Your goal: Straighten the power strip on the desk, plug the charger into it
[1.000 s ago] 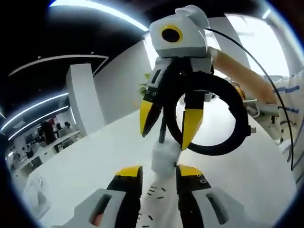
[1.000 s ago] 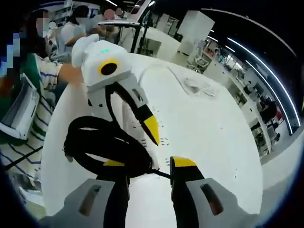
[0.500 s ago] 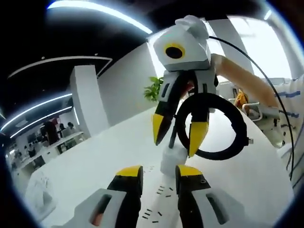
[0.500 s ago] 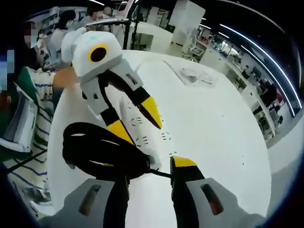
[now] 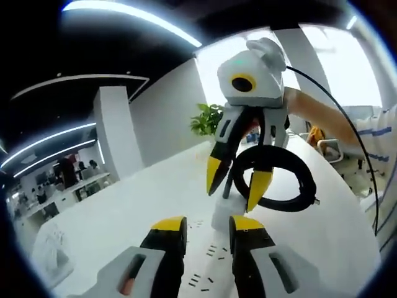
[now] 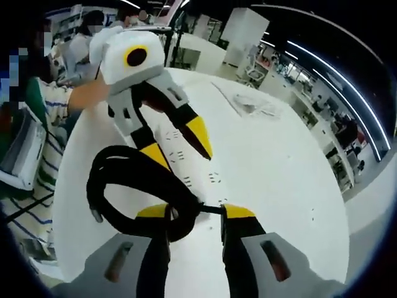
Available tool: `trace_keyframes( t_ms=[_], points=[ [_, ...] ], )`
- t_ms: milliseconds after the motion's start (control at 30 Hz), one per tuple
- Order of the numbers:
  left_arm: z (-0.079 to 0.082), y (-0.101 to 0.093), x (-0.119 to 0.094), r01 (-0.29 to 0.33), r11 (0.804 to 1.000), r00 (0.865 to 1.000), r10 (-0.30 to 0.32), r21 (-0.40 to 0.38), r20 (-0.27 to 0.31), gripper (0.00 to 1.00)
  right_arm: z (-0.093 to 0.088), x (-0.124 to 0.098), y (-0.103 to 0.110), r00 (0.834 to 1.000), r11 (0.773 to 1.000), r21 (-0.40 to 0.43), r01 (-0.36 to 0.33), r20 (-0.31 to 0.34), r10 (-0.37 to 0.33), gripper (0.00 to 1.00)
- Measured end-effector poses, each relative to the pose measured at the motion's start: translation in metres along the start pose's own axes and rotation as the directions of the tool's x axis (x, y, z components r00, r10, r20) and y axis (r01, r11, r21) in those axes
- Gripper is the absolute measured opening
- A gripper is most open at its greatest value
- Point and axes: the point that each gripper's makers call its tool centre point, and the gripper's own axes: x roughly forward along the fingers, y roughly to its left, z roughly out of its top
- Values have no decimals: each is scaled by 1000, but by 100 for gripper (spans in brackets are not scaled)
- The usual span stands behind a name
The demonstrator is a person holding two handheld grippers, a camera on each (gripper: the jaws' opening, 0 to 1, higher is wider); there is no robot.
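The white power strip [image 6: 214,178] lies on the white desk [image 6: 279,186], shown by its rows of dark slots, which also show in the left gripper view on the power strip [image 5: 208,264]. My right gripper [image 5: 236,186] hangs above it with jaws apart, and the charger's black coiled cable [image 5: 291,180] is looped over one finger. The white charger [image 5: 222,214] sits just below those tips. In the right gripper view the cable coil [image 6: 124,180] drapes over one of the jaws of my right gripper [image 6: 195,211]. My left gripper [image 6: 177,146] hovers open over the strip, and its own tips [image 5: 208,225] hold nothing.
A person in a striped sleeve [image 6: 28,112] stands at the desk's edge. Crumpled clear plastic [image 6: 251,105] lies on the far side of the desk. A green plant [image 5: 208,118] stands behind, and other people and desks are in the background.
The right gripper with the coil has drawn back slightly from the left gripper's camera. The coil now hangs lower over the right gripper's own jaw. Both jaw gaps are unchanged.
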Motion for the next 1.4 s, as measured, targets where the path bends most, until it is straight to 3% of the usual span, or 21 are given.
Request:
trace_keyframes(
  t_ms=[167, 467, 600, 700, 800, 1000, 1133, 1267, 1400],
  points=[
    [-1, 3, -1, -7, 1000, 1000, 7, -10, -3, 27, 1, 8, 6, 999, 998, -54, -20, -35, 18, 26],
    [3, 11, -6, -24, 1000, 1000, 24, -12, 1, 27, 0, 10, 7, 991, 987, -161, 9, -130, -30, 25],
    [2, 14, -8, -40, 999, 999, 40, -13, -2, 27, 0, 12, 5, 983, 987, -158, 9, -181, -38, 25],
    [0, 16, -8, -49, 998, 999, 49, -26, -9, 27, -1, 13, 5, 974, 983, -181, -21, -226, -21, 25],
    [-4, 21, -11, -58, 997, 998, 57, -44, -27, 27, -3, 14, 6, 963, 957, -274, -91, -271, 14, 24],
    [-11, 33, -16, -86, 993, 995, 82, -77, -57, 28, -3, 18, 2, 943, 973, -167, -157, -319, 98, 24],
    [-22, 33, -22, -80, 995, 989, 71, -67, -127, 29, -4, 19, 1, 924, 975, -109, -194, -353, 144, 24],
    [-21, 39, -26, -94, 993, 989, 85, -68, -121, 28, -6, 20, -2, 910, 970, -55, -236, -362, 201, 24],
    [-16, 45, -28, -87, 993, 991, 79, -83, -105, 28, -7, 19, -2, 905, 955, 3, -296, -319, 282, 23]
  ],
)
